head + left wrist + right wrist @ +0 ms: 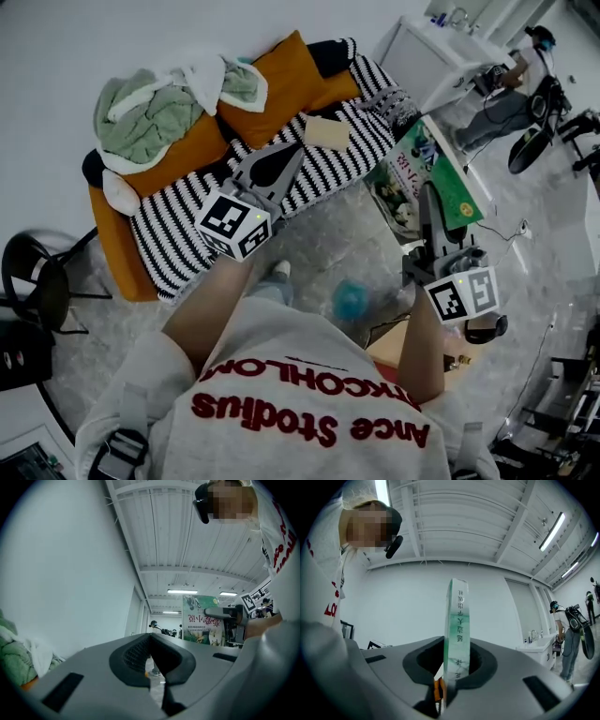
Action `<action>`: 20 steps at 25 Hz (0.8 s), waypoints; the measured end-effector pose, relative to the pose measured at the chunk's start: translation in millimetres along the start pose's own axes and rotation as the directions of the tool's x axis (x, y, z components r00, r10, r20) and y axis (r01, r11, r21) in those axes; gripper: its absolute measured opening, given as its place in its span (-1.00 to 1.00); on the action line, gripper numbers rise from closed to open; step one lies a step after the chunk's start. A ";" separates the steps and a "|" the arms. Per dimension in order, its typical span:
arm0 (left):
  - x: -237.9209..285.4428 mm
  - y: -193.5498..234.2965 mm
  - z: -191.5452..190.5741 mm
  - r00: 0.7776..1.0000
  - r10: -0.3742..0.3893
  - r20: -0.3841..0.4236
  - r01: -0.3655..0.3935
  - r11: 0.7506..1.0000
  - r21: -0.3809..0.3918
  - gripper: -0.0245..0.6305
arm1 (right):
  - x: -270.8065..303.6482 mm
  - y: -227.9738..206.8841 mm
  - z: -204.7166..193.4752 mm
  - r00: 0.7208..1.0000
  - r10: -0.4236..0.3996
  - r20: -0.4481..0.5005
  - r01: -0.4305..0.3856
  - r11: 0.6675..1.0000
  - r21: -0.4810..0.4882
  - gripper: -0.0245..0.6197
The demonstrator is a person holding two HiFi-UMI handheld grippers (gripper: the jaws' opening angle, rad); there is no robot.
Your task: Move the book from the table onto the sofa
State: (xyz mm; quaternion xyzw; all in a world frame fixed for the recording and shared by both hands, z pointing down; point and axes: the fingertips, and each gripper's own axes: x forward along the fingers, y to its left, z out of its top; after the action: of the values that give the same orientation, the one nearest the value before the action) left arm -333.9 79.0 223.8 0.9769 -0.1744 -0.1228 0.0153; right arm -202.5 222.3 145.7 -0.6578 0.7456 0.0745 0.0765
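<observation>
The sofa (122, 267), draped in a black-and-white striped cover (178, 225), lay ahead of the person (281, 403), who held a tool in each hand. The right gripper (429, 214) was clamped narrowly on the book (427, 173), a thin green volume with pictures on its cover. In the right gripper view the book stood upright between the pads with its printed spine edge towards the camera. The book was held in the air just off the sofa's right end as the head view showed it, above the pale floor (328, 248), and it did not touch the sofa. The left gripper (281, 161) pointed at the sofa's front edge, its tips over the striped seat. Its jaws were closed together with nothing between them. Orange cushions (281, 75) leaned along the sofa's back, and a green blanket (150, 112) was heaped on the sofa's left part. A flat tan item (326, 132) rested on the seat near the sofa's right end. A blurred blue object (352, 300) lay on the floor in front of the sofa. A white counter (441, 56) stood beyond the sofa's right end.
</observation>
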 end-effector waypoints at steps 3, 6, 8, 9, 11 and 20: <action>9.0 -18.6 -1.2 1.000 0.000 -0.001 0.000 1.000 -0.011 -0.88 | -12.2 -11.4 6.8 1.000 0.004 -0.011 -0.004 1.000 0.002 -0.67; 33.5 -16.7 -5.4 1.000 -0.009 -0.007 0.009 1.000 -0.017 -0.88 | -4.9 -32.3 7.1 1.000 -0.001 -0.015 0.001 1.000 0.000 -0.67; 50.8 -0.6 -6.5 1.000 -0.019 -0.007 0.019 1.000 -0.018 -0.88 | 12.6 -43.5 4.0 1.000 -0.011 -0.015 0.011 1.000 -0.004 -0.67; 58.6 9.7 -6.9 1.000 -0.025 -0.006 0.024 1.000 -0.019 -0.88 | 23.4 -47.9 1.9 1.000 -0.017 -0.017 0.017 1.000 -0.006 -0.67; 72.5 32.6 -7.5 0.999 -0.031 -0.007 0.031 0.999 -0.027 -0.88 | 47.6 -54.7 -2.0 0.999 -0.026 -0.024 0.026 1.000 -0.012 -0.67; 128.8 98.4 -10.1 0.997 -0.070 -0.025 0.069 0.996 -0.055 -0.88 | 124.1 -85.6 -11.0 0.997 -0.067 -0.032 0.066 0.998 -0.015 -0.67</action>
State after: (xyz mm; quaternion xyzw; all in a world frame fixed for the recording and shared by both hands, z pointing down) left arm -247.5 -57.9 210.5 0.9832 -0.1366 -0.1146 0.0399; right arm -133.0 89.1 129.3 -0.6838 0.7240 0.0663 0.0625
